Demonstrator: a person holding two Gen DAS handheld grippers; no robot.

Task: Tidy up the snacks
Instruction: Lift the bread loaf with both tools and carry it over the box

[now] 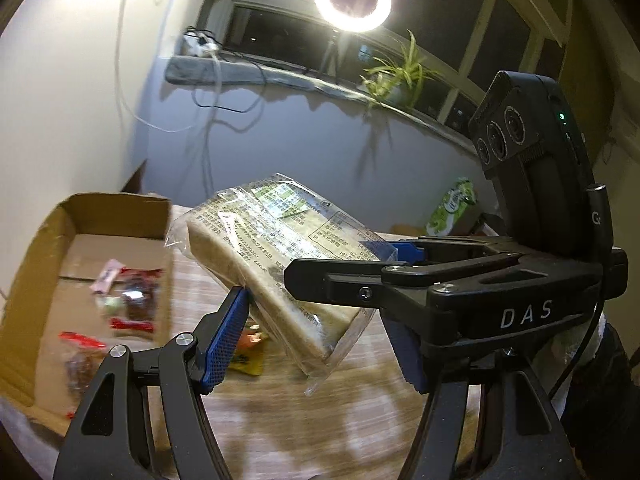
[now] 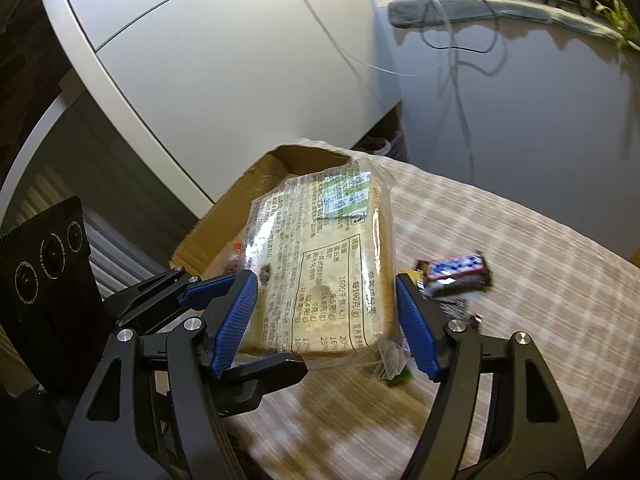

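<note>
A clear plastic pack of pale sliced bread with a printed nutrition label (image 2: 320, 268) hangs in the air at the centre of both views, tilted, above the wood-grain counter (image 2: 520, 280) and just right of the open brown cardboard box (image 1: 44, 248) that fills the lower left of the left wrist view. Both tools seem to share the load. In the right wrist view the right hand-held gripper (image 2: 326, 312) stands partly open, its blue ribbed pads (image 2: 236, 320) pressed against the two long sides of the loaf, so it has hold of the pack across its width. The left hand-held gripper (image 1: 320, 316) comes in crosswise; in its own view the left blue pad touches the underside of the loaf, while its other pad is masked by the right tool's black linkage, so whether it truly clamps the pack I cannot tell. Holding a soft, bulky loaf from two directions probably keeps it from sagging or slipping out of the slick wrapper on the way to the box. Small red-wrapped sweets (image 1: 132, 304) already lie on the box floor, which suggests the box is the collecting place. A dark chocolate bar with a blue and white label (image 2: 456, 272) and a yellow packet (image 1: 248, 356) wait on the counter, and a green and white snack bag (image 1: 452, 208) stands at the middle right of the left view.
</note>
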